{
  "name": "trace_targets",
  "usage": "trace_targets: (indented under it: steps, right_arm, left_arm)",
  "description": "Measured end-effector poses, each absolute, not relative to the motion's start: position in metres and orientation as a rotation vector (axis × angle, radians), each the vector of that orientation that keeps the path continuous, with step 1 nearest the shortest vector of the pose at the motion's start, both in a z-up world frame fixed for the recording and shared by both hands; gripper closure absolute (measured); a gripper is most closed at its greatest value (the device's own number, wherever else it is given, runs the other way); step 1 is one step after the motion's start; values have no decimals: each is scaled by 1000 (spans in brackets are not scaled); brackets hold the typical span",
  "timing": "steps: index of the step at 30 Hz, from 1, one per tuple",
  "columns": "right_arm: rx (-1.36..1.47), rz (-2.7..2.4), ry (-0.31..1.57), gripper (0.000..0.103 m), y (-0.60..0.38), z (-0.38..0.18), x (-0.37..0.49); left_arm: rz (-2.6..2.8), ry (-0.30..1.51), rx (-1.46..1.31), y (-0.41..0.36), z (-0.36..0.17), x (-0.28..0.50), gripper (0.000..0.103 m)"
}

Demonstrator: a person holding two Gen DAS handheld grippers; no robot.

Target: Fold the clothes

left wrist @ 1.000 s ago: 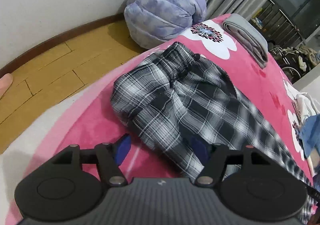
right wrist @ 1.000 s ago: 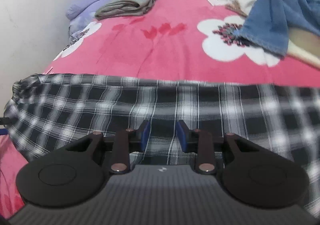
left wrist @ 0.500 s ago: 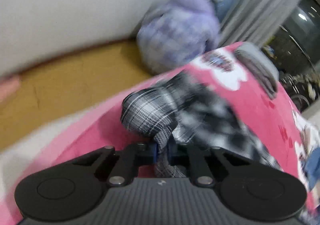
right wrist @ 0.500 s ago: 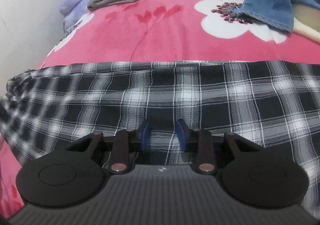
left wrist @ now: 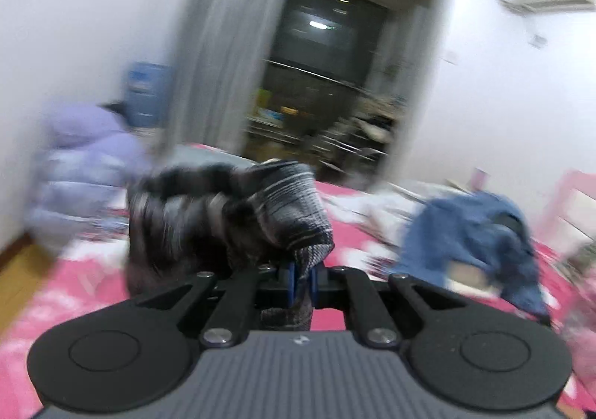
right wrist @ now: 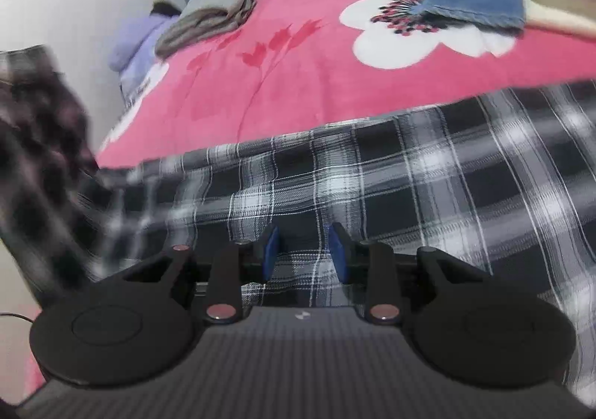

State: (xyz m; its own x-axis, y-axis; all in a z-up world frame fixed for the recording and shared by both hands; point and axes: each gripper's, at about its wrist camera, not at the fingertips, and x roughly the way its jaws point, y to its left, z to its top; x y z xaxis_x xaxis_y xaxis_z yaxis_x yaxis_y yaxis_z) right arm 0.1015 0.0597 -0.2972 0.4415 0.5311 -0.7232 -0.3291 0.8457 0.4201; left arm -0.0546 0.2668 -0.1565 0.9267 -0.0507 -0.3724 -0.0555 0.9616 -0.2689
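Since a second ago our left gripper [left wrist: 302, 283] has clamped onto the checked trousers [right wrist: 372, 188], lifting their end off the pink bed [right wrist: 283, 57] for folding. Our right gripper [right wrist: 302, 251], jaws apart, pins the flat part down, gripping nothing.

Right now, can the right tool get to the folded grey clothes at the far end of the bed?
Probably yes: the pink blanket between the right tool and grey clothes lies bare.
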Motion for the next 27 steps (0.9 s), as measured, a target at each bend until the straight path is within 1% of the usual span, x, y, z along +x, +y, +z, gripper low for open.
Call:
trace_targets:
  steps: [4,7,10,12,13,14,15,16,17,22,24,27]
  right_arm:
    - [407,523,961,74,29,-295,97]
    - [673,501,1010,74,-6,-310,98]
    - [943,469,1057,74,-35,-334,94]
    - [1043,465,1048,73,-48,-340,90]
    - [1060,462,1039,72,-51,-339,88]
    - [1064,463,1026,70,-52,-337,87]
    - [1061,464,1017,68,-52,-335,87]
    - [1048,474,1008,67,-50,-331,89]
    - [1033,485,999,62,-48,-327,92]
    - [839,576,972,55,-19,-294,104]
    - [753,609,985,50,-6,-286,104]
    - [532,629,1020,49,19,-279,96]
  left_arm:
    - [-167,493,-201,204,-195,-39,95]
    - [-273,601,-69,165,-239,-41,94]
    - [-364,659,94,142,-269,-57,94]
    - [-401,677,194,134,-273,-67,91]
    - [-419,688,233,133,-273,-70,87]
    - [-447,712,238,136,-270,-68,77]
    - [-479,740,232,141,-267,-64,70]
    - [-507,755,210,150,-263,-65,60]
    - [-534,767,184,161,-257,-68,57]
    - [-532,782,91,185,-237,-59,57]
    - [-507,804,91,187,-241,-51,57]
    - [-480,861,113,186,-254,-40,57]
